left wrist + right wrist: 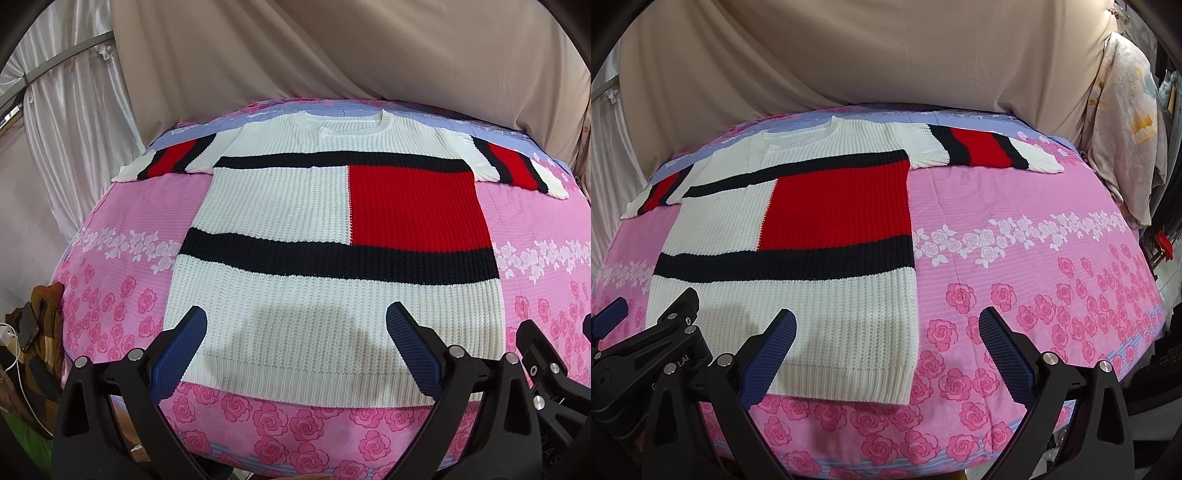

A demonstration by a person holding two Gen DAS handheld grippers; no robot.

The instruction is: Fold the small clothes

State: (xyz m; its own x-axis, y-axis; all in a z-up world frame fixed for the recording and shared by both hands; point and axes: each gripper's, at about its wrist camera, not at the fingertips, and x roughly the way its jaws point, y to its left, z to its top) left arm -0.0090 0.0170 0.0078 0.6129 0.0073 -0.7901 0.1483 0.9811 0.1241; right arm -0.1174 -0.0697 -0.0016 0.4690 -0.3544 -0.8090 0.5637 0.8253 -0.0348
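Observation:
A white knit sweater [288, 206] with black stripes and a red block lies flat, face up, sleeves spread, on the pink floral bedsheet [122, 221]. It also shows in the right wrist view [798, 229], left of centre. My left gripper [297, 325] is open and empty, hovering over the sweater's hem, its blue pads [181, 350] wide apart. My right gripper [886, 328] is open and empty over the sweater's lower right corner, one pad above the knit and one above the sheet. The left gripper's body [646, 347] shows at the left of the right wrist view.
Beige curtains [332, 48] hang behind the bed. A brown bag and a phone on a cable [33, 325] lie at the left bedside. A pale floral cloth [1126, 122] hangs at the right. Bare sheet [1034, 258] lies right of the sweater.

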